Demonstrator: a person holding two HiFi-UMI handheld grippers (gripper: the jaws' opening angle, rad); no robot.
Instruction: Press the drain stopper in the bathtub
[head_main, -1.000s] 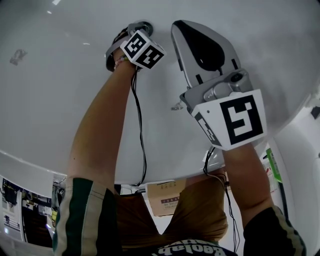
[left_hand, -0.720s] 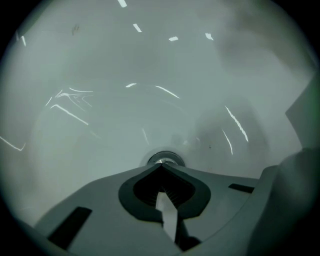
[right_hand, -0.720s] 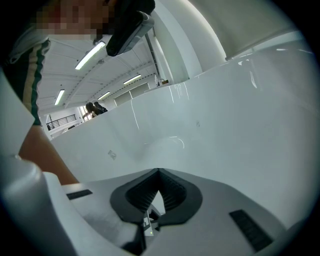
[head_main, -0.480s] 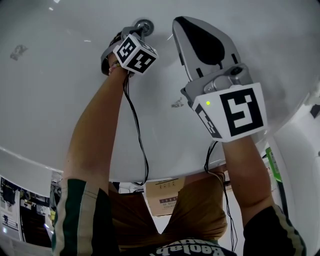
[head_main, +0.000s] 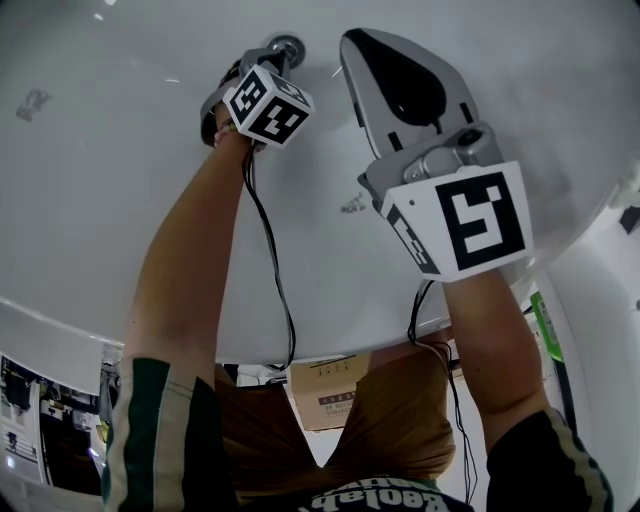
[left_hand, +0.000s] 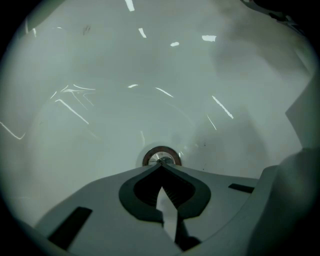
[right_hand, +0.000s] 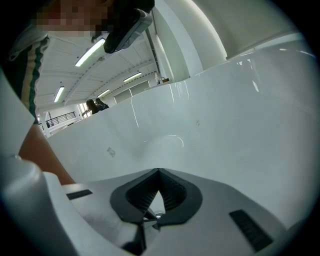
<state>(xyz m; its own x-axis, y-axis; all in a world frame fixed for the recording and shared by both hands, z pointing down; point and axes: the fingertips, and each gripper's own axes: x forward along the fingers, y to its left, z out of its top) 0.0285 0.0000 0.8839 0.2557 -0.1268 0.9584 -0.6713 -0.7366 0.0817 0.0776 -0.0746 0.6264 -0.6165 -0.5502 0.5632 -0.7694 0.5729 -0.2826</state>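
The round metal drain stopper (head_main: 286, 46) sits in the floor of the white bathtub (head_main: 100, 200). My left gripper (head_main: 272, 56) reaches down to it with its jaws shut and empty. In the left gripper view the closed tips (left_hand: 161, 165) rest at the near edge of the drain stopper (left_hand: 161, 156); I cannot tell whether they touch it. My right gripper (head_main: 348, 42) hangs above the tub floor to the right of the drain, shut on nothing. In the right gripper view its closed tips (right_hand: 158, 171) point at the bare tub wall (right_hand: 210, 130).
The tub rim (head_main: 60, 325) curves across the near side. Beyond it stand a cardboard box (head_main: 330, 392) and the person's legs. A black cable (head_main: 276, 250) runs along the left arm. The tub's right wall (head_main: 600, 300) rises close to the right arm.
The left gripper has shifted slightly left at the drain, showing more of the stopper. The right gripper has edged a little forward. Both stay shut.
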